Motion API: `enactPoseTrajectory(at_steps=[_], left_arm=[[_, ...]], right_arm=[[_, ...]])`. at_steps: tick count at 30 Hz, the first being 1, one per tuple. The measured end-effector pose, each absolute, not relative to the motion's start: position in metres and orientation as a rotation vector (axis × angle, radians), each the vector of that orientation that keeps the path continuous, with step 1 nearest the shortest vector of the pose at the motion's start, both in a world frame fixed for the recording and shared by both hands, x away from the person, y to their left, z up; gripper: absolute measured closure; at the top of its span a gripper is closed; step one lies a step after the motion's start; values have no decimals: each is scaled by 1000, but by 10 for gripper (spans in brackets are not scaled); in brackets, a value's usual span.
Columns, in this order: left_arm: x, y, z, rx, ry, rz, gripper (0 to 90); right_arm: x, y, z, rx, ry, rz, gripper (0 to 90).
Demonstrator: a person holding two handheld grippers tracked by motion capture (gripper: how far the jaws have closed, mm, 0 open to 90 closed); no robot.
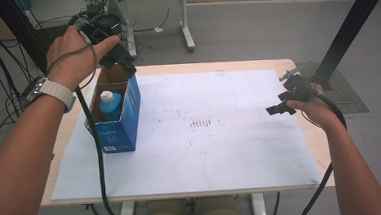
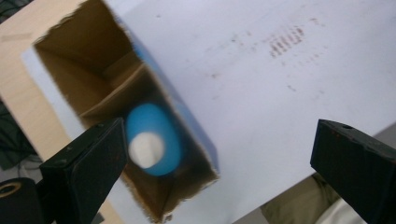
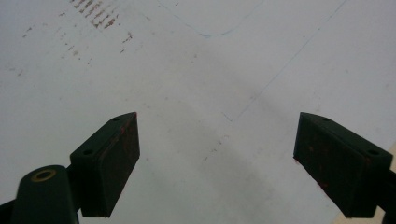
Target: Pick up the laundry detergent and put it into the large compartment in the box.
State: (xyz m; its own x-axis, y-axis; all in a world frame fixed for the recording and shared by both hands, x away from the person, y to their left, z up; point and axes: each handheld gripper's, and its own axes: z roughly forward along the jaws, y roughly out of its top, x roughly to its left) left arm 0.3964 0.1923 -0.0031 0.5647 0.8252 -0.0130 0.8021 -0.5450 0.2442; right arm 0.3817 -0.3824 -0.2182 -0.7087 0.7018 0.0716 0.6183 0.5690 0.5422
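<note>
A blue cardboard box (image 1: 129,114) with its top open stands at the left of the white board (image 1: 221,150). Inside it stands a blue bottle with a white cap (image 1: 109,103), upright. From above, in the left gripper view, the bottle (image 2: 154,140) sits in the box (image 2: 93,74) beside a cardboard divider. My left gripper (image 1: 120,59) hangs above the box's far end, open, with nothing between its jaws. My right gripper (image 1: 280,106) hovers low over the board's right side, open and empty; its jaws frame bare board (image 3: 210,93).
Brown stains (image 1: 202,123) mark the middle of the board. The wooden table (image 1: 321,144) shows around the board's edges. Behind it stand another table's legs (image 1: 188,35), cables on the floor at the left, and a black post (image 1: 353,22) at the right.
</note>
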Motion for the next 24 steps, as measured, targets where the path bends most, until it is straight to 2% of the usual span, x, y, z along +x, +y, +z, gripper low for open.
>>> enactPoseTrajectory(at_steps=[10, 24], left_arm=[[397, 154, -5, 2694, 1175, 99, 47], [398, 128, -16, 2792, 882, 64, 53]], right_arm=[[381, -375, -214, 1072, 2658, 832, 145], [378, -369, -208, 1051, 2664, 822, 145]])
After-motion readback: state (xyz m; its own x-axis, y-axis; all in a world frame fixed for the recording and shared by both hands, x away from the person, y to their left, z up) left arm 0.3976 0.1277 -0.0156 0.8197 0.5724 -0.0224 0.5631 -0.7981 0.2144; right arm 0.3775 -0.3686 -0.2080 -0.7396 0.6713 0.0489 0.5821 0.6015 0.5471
